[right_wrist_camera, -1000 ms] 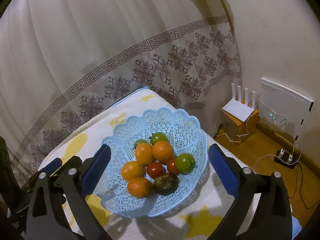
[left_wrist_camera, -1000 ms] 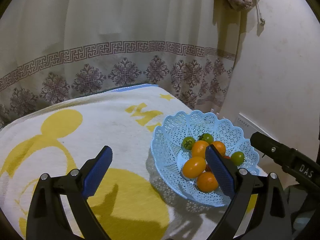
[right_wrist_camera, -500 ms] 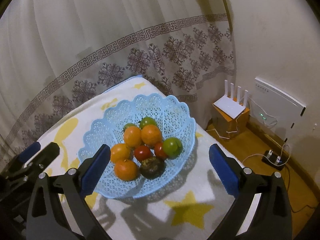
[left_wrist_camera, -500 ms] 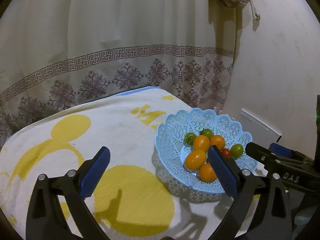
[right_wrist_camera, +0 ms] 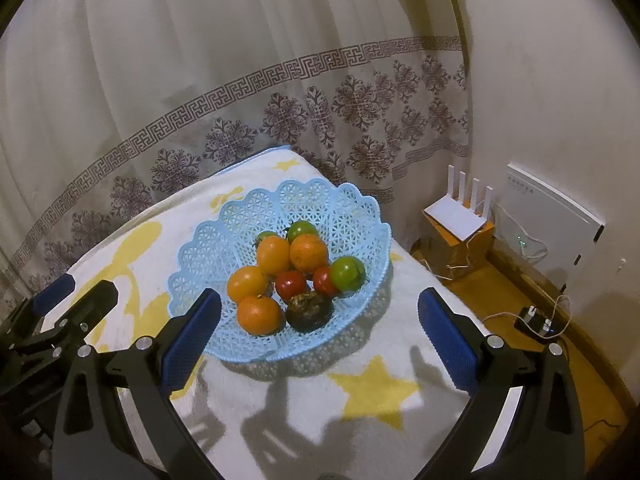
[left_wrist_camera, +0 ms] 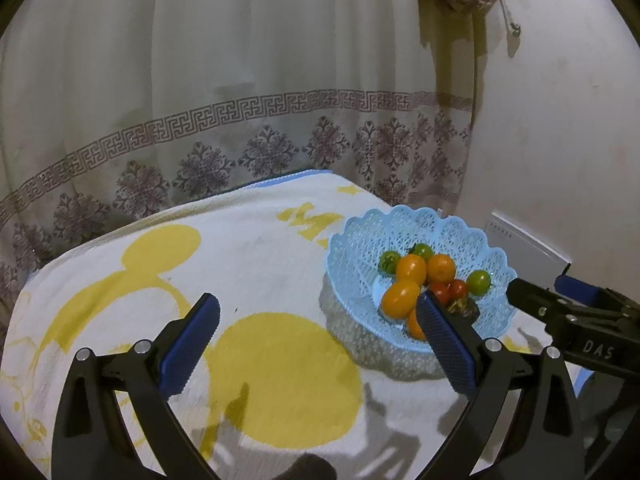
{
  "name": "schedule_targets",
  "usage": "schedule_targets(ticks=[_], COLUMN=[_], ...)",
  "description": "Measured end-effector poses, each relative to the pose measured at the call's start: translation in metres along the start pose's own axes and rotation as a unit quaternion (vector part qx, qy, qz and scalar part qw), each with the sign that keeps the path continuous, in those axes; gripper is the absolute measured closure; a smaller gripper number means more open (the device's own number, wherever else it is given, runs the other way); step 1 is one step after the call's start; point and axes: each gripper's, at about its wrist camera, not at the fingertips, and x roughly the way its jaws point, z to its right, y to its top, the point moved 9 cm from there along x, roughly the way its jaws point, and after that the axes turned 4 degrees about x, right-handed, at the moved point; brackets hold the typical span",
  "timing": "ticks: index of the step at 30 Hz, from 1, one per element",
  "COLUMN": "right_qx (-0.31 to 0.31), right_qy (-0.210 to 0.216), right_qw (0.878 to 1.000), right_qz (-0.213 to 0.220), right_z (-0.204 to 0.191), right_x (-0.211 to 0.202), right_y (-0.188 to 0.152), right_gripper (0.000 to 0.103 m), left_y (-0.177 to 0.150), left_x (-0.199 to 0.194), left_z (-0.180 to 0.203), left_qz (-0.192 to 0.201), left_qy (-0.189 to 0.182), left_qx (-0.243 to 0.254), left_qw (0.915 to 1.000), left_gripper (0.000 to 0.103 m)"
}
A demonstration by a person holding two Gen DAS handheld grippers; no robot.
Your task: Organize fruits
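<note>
**Both tools spread, empty, above the cloth; fruit all in the basket**

Currently the left tool (left_wrist_camera: 318, 322) has its blue pads wide apart, nothing between them, hanging over the yellow-and-white cartoon cloth (left_wrist_camera: 240, 264) on the tabletop. Its right-hand pad overlaps the near edge of the blue basket (left_wrist_camera: 352, 240) in its own view; can't tell if it touches.

Right tool (right_wrist_camera: 320, 320) is likewise spread and empty, with the basket (right_wrist_camera: 248, 216) framed between its pads, nearer the left pad. The left tool's tip (right_wrist_camera: 86, 304) pokes in at the left edge of that view; the right tool's tip (left_wrist_camera: 532, 300) shows just right of the basket in the left view.

Basket contents, piled in the middle:
- oranges (right_wrist_camera: 307, 253) plus other orange fruits, one at the front (right_wrist_camera: 259, 314)
- two red tomatoes (right_wrist_camera: 290, 285)
- green tomatoes: one on the right (right_wrist_camera: 346, 272), more at the back
- one dark wrinkled fruit (right_wrist_camera: 309, 312) at the front right

Outward: patterned curtain (right_wrist_camera: 280, 92) behind the tabletop; white router (right_wrist_camera: 460, 216) on a box on the floor, by the wall, with a wall-mounted white box (right_wrist_camera: 548, 216) just beside it.
</note>
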Motion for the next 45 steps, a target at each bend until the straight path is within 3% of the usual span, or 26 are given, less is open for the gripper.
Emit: schedule_targets(ticks=[11,25,45], right_qx=[-0.041,-0.064,-0.077], right_qy=[-0.026,-0.032,-0.045], right_qw=[0.999,0.997,0.996], right_qz=[0.008,-0.001,-0.015], right_z=[-0.008,-0.01,-0.006], right_x=[-0.008,-0.002,0.013], right_y=[-0.009,-0.019,-0.029], right_gripper=[0.003,0.003,0.003], left_y=[-0.014,-0.03,-0.042], left_x=[0.002,0.02,0.034], left_z=[-0.006,-0.01,0.001], left_qz=[-0.017,-0.052,-0.072], left_qy=[0.004,0.05,0.057], left_qx=[-0.011,-0.001,0.027], left_qw=[0.9998,0.9974,0.9955], left_gripper=[0.005,0.005,0.005])
